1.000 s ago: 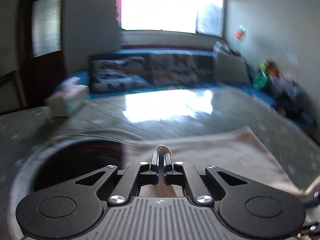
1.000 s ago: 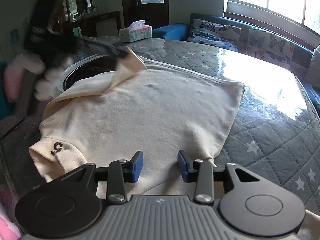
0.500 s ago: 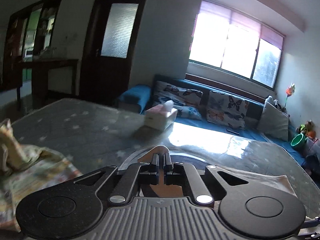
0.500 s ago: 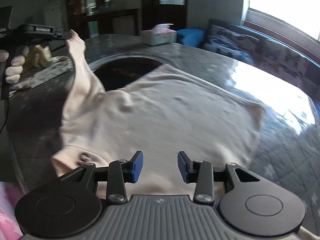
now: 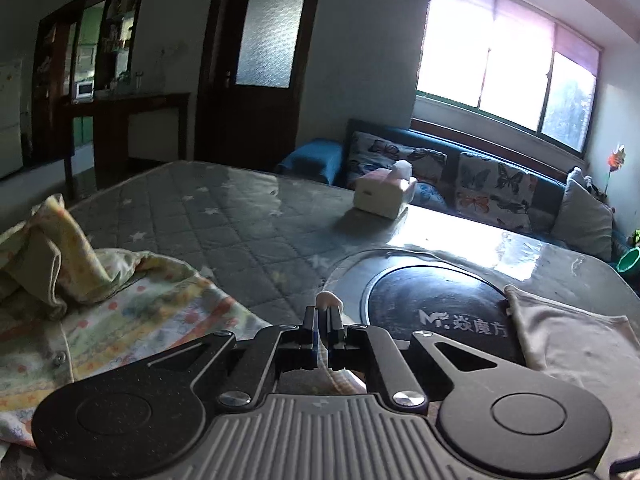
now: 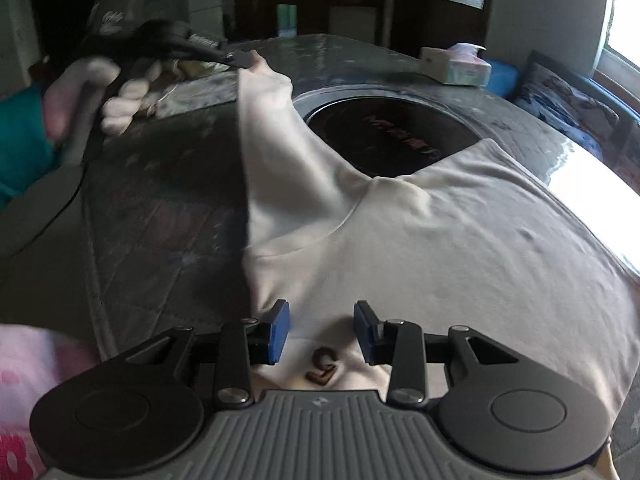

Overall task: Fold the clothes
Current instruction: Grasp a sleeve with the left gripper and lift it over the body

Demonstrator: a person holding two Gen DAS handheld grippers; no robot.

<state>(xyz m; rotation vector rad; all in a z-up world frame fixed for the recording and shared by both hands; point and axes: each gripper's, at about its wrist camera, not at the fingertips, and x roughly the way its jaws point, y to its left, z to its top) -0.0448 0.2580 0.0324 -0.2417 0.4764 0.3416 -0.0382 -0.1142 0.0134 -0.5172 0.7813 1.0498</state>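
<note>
A cream shirt (image 6: 420,240) lies spread on the quilted table, with a small brown emblem (image 6: 323,369) near its front edge. My left gripper (image 5: 324,314) is shut on the tip of the shirt's sleeve (image 5: 329,301). In the right wrist view that left gripper (image 6: 240,58) holds the sleeve (image 6: 276,128) stretched up and out to the left of the shirt's body, with a white-gloved hand (image 6: 128,92) behind it. My right gripper (image 6: 322,328) stands open just above the shirt near the emblem, with nothing between its blue pads (image 6: 279,330).
A dark round inset (image 6: 388,136) sits in the table (image 5: 240,216) beyond the shirt. A tissue box (image 5: 382,194) stands at the far side. A crumpled yellow patterned garment (image 5: 92,300) lies to the left. A sofa with butterfly cushions (image 5: 496,188) runs under the window.
My left gripper has lifted the sleeve off the shirt's body and swung it out to the left. The right gripper stayed open and moved closer to the emblem.
</note>
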